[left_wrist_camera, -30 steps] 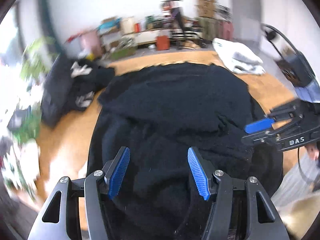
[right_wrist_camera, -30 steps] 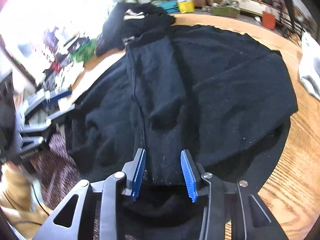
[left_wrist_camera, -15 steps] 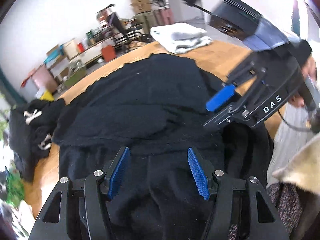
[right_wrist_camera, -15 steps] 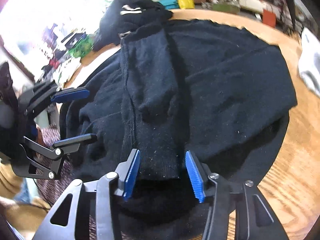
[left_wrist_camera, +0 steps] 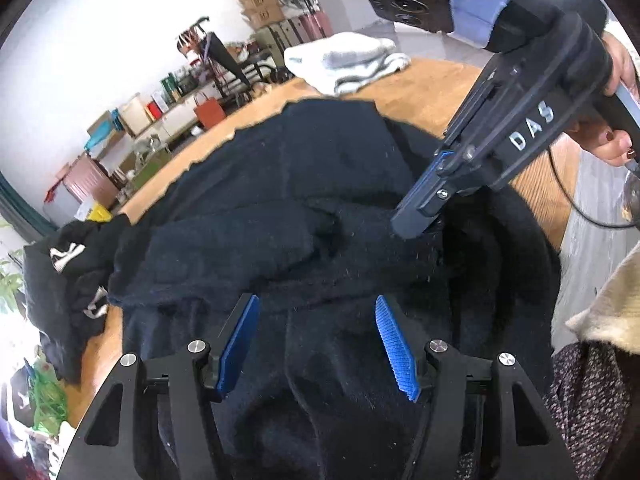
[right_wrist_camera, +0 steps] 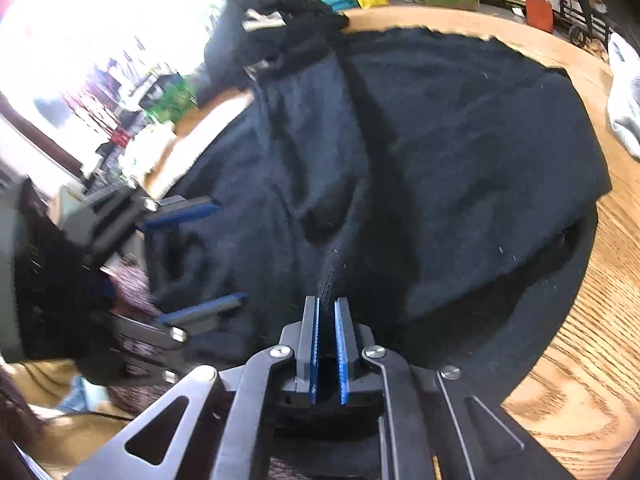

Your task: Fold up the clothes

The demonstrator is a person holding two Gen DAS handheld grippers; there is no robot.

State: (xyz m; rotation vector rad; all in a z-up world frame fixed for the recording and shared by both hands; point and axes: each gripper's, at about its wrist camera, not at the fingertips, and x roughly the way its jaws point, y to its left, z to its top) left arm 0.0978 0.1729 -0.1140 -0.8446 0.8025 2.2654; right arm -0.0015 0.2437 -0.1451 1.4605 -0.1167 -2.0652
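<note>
The round wooden tabletop (right_wrist_camera: 600,280) carries my black sweater (right_wrist_camera: 460,152), spread flat, its folded sleeve running lengthwise away from me. My right claw (right_wrist_camera: 326,344), angled downward, has just closed, pinching the sleeve's cuff; my left claw (left_wrist_camera: 316,344) hovers spread above the near hem

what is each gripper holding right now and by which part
Right gripper has just closed on the black sweater's sleeve cuff. Left gripper is open, holding nothing.
</note>
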